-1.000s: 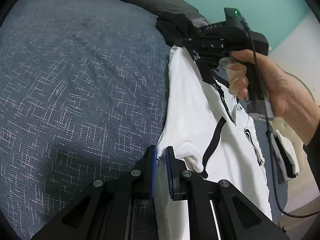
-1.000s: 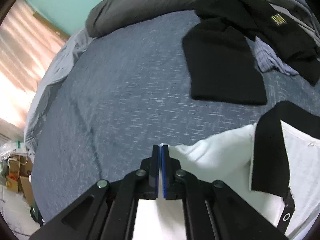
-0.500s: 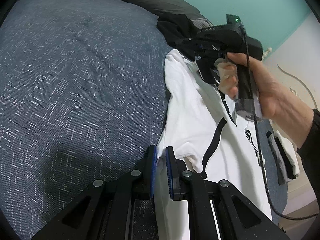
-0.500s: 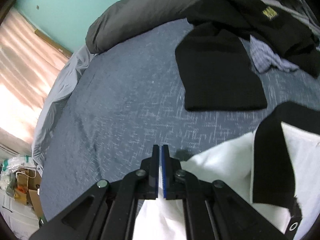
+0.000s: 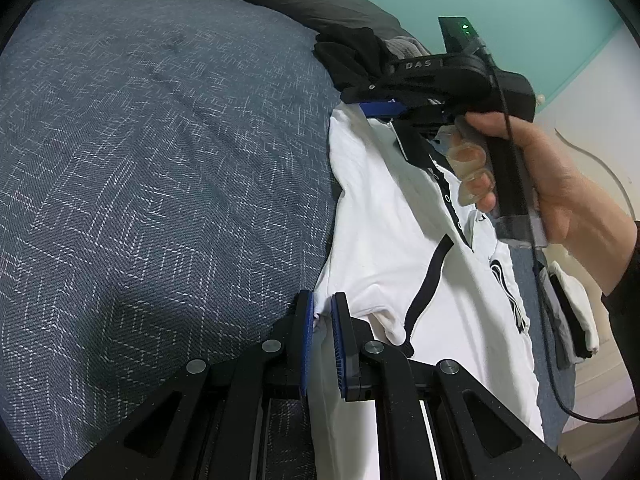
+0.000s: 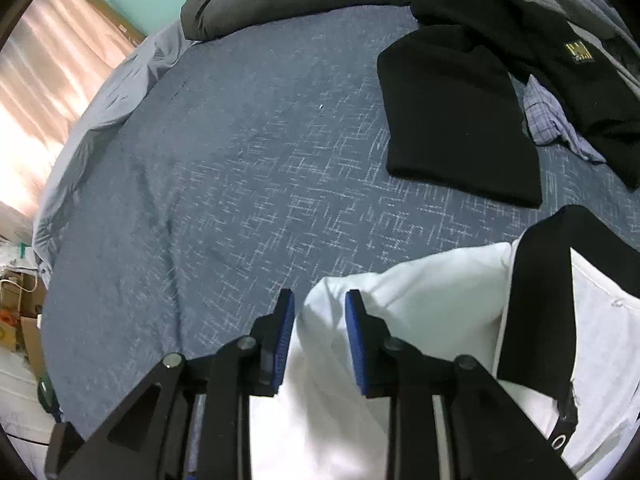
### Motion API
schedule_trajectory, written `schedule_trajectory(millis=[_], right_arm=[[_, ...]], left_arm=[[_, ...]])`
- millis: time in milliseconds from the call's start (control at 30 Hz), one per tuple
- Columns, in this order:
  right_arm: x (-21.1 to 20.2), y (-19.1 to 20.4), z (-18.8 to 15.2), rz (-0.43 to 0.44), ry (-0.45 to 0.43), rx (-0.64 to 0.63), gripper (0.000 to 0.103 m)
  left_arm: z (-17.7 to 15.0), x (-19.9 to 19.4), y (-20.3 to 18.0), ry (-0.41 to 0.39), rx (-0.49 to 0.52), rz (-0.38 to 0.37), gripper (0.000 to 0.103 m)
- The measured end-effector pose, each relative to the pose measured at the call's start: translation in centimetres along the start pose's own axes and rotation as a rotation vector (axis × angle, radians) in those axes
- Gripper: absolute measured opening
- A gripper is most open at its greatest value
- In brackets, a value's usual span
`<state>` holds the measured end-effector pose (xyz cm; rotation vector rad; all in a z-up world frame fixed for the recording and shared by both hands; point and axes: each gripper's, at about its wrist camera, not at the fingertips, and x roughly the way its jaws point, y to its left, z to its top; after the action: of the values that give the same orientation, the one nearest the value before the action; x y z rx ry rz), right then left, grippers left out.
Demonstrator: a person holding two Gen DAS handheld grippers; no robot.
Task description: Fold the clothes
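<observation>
Left gripper (image 5: 320, 320) pinches the white black-trimmed polo shirt's (image 5: 384, 208) folded edge; right gripper (image 6: 318, 312) stands wide, straddling the shoulder — ease it clear without dragging the cloth.

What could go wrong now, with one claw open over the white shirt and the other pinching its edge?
1. The right claw is open around the white shirt; that shoulder may slump and spoil the fold.
2. The left claw grips only a thin bit of shirt edge; a tug might pull it free or bunch the fabric.
3. The black garment lies close by on the bed cover; the shirt could get dragged onto it.
</observation>
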<state>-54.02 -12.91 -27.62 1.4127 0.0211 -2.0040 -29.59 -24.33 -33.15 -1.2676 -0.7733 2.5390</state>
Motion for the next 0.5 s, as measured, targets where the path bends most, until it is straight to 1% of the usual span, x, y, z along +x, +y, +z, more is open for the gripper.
schedule_trajectory(millis=[33, 133, 333, 500], right_arm=[[0.1, 0.0, 0.1, -0.006, -0.004, -0.001, 0.012], [0.3, -0.1, 0.3, -0.024, -0.016, -0.003, 0.003], [0.8, -0.2, 0.7, -0.059, -0.042, -0.004, 0.001], [0.4, -1.0, 1.4, -0.068, -0.083, 0.045, 0.001]], left_arm=[[0.1, 0.0, 0.0, 0.000, 0.000, 0.000, 0.010], [0.1, 0.0, 0.0, 0.001, 0.002, 0.001, 0.010], [0.1, -0.1, 0.2, 0.002, 0.002, -0.001, 0.010], [0.1, -0.2, 0.5, 0.003, 0.001, -0.001, 0.010]])
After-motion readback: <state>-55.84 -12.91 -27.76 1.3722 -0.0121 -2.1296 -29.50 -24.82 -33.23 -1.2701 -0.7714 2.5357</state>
